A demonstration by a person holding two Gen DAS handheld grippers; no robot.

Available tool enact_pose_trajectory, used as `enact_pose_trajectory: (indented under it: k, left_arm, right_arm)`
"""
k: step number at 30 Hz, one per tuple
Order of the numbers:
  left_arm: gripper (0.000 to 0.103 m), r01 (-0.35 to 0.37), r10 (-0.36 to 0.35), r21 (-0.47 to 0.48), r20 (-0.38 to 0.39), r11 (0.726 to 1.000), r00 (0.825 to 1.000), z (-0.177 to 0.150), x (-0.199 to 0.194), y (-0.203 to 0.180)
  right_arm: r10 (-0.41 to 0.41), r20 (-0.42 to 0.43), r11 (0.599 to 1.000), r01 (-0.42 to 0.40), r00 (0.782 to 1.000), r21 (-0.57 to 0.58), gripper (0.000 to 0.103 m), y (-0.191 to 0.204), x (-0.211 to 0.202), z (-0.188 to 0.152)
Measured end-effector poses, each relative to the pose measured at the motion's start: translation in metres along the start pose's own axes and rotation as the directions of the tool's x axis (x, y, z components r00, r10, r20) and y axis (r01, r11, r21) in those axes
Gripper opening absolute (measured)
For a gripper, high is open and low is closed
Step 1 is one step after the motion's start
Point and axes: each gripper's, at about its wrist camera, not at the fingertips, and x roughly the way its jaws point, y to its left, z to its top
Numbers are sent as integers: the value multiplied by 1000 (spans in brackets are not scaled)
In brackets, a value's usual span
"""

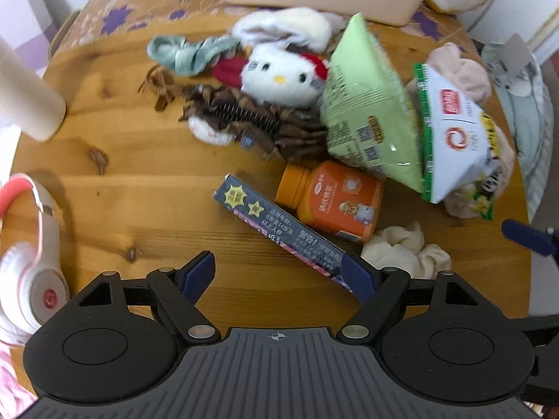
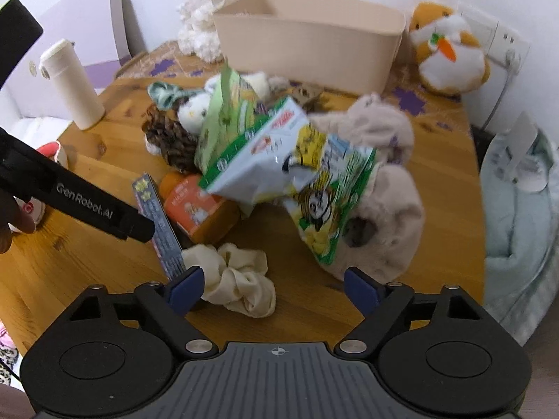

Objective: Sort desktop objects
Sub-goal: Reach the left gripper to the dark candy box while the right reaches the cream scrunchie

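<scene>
Hovering released over the table (image 1: 122, 188), left tongs (image 1: 279, 276) straddle the blue box (image 1: 279, 230); right tongs (image 2: 272, 289), empty, bracket the cream scrunchie (image 2: 241, 279), apparently preparing pickups.

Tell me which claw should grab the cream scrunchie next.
Right. The cream scrunchie lies just ahead of the open right claw, by its left finger. The left claw sits over the blue box instead.

You are looking at a blue box (image 1: 279, 230) lying slantwise mid-frame, touching an orange bottle (image 1: 332, 199) on its side, snack bags (image 1: 412, 125) leaning upper right.
</scene>
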Motion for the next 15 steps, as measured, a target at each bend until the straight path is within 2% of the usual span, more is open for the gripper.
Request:
enact_pose_trajectory:
  k: [6, 9, 12, 13, 15]
  left_arm:
    - [81, 7, -8, -90, -10, 996, 1000, -2, 21, 1]
    - [82, 1, -3, -100, -13, 995, 1000, -4, 29, -3]
    - [82, 19, -18, -120, 12, 993, 1000, -6, 31, -5]
    - [82, 16, -14, -117, 11, 993, 1000, -6, 32, -7]
    - [72, 2, -3, -106, -9, 994, 1000, -7, 38, -9]
  right_arm:
    - [25, -25, 999, -26, 999, -39, 87, 3, 19, -7]
    - [37, -32, 998, -38, 999, -49, 85, 5, 27, -7]
    - [43, -41, 997, -45, 998, -54, 80, 7, 35, -5]
    - [49, -48, 998, -51, 998, -48, 75, 6, 37, -5]
    - [62, -64, 998, -63, 996, -23, 71, 4, 43, -4]
